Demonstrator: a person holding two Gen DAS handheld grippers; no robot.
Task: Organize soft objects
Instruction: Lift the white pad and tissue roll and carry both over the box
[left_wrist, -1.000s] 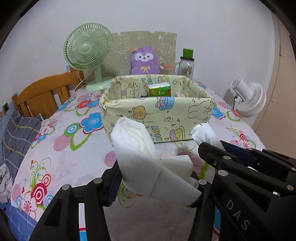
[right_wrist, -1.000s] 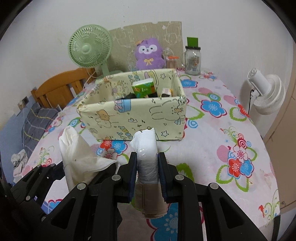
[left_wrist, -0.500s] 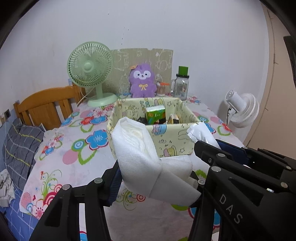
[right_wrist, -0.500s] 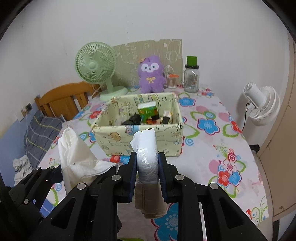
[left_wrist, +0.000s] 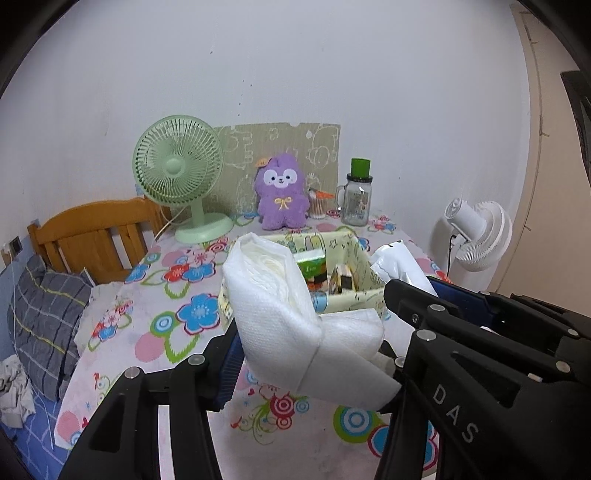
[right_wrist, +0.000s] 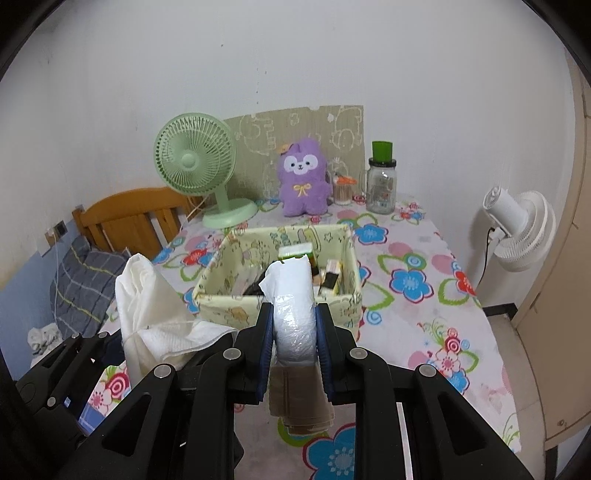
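Closest in, the left gripper (left_wrist: 314, 354) is clenched on a folded white diaper (left_wrist: 280, 314), its blue pads pressing the bundle's lower half while the open top flares above the fingers. Just beside it, the right gripper (right_wrist: 294, 343) grasps a plastic-wrapped tissue pack (right_wrist: 293, 299), jaws nearly closed on its middle, with a tan folded end hanging below the pads. Both bundles hang in the air above the flowered tablecloth (right_wrist: 424, 332), short of the yellow fabric box (right_wrist: 229, 299) that stands mid-table.

The box looks like the destination, and it is already partly filled: a green packet (left_wrist: 312, 264) and some dark and boxed items sit inside. The risk I see is in the drop. The diaper is wide and springy, so it may catch on the soft near wall and fold it inward, or unfurl once let go. The tissue pack's slick wrap could slide out of the narrow pinch early. With the two grippers this close together, they could also knock each other over the opening.

Beyond the box stand a green desk fan (right_wrist: 195, 166), a purple plush toy (right_wrist: 303, 177) and a glass jar with a green lid (right_wrist: 382, 184); a white fan (right_wrist: 521, 229) stands off the table's right edge.

The diaper hides the box's near left corner in the left view, and I cannot name the dark items inside.
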